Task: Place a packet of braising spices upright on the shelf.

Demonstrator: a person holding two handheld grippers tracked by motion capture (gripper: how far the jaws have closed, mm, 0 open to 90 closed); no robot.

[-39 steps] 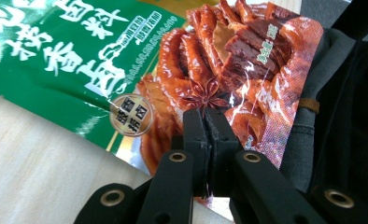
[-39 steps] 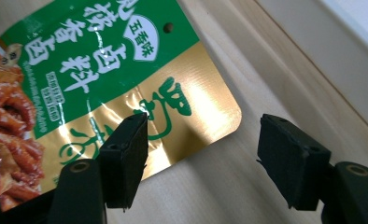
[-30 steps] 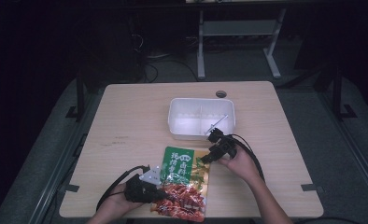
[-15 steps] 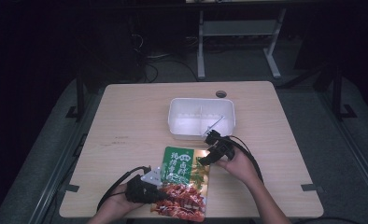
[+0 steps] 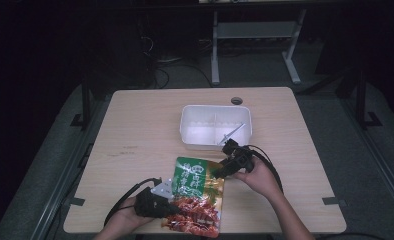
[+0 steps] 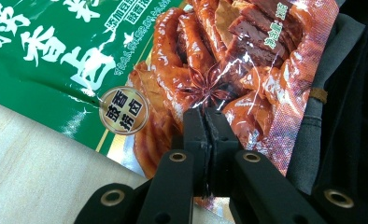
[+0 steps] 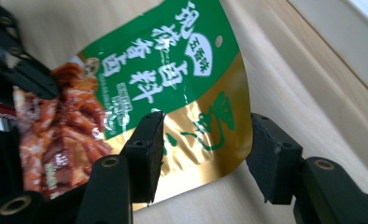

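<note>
A green, gold and red food pouch [image 5: 195,195] lies flat near the near edge of the wooden table [image 5: 135,135], a little right of its middle. My left tool [image 6: 205,135] is clamped tight on the pouch's near, red-printed end, its jaws pressed together over the foil. My right tool [image 7: 203,149] sits at the pouch's far right corner with its jaws spread wide, the gold corner lying between them. Just beyond that corner stands a white plastic container [image 5: 190,120] with a thin clear utensil [image 5: 233,133] lying inside.
</note>
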